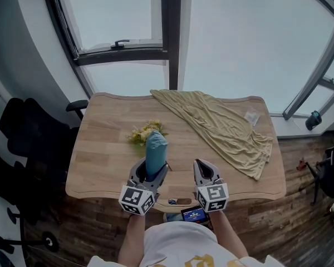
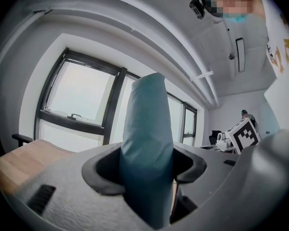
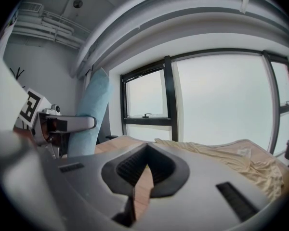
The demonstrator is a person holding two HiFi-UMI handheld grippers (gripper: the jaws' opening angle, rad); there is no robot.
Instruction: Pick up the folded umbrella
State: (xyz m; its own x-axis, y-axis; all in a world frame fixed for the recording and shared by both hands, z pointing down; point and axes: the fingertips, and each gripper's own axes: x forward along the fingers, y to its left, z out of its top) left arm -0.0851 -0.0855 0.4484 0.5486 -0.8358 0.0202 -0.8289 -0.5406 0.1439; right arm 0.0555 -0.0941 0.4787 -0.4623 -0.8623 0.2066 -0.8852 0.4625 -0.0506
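Observation:
The folded umbrella [image 1: 155,148] is a teal fabric roll that stands upright above the wooden table's [image 1: 103,154] front edge. My left gripper [image 1: 151,170] is shut on its lower part. In the left gripper view the umbrella [image 2: 147,138] fills the gap between the jaws of the left gripper [image 2: 147,166], and its tip rises against the window. My right gripper [image 1: 204,170] hovers just to the right, apart from the umbrella, with nothing in it. In the right gripper view the jaws of the right gripper [image 3: 144,172] meet with only a thin slit, and the umbrella [image 3: 90,117] shows at left.
A beige cloth [image 1: 225,125] lies crumpled across the table's right half, with a small white packet [image 1: 251,117] beside it. A bunch of yellow flowers [image 1: 142,133] lies just behind the umbrella. A black office chair [image 1: 28,135] stands to the left of the table. Large windows are behind.

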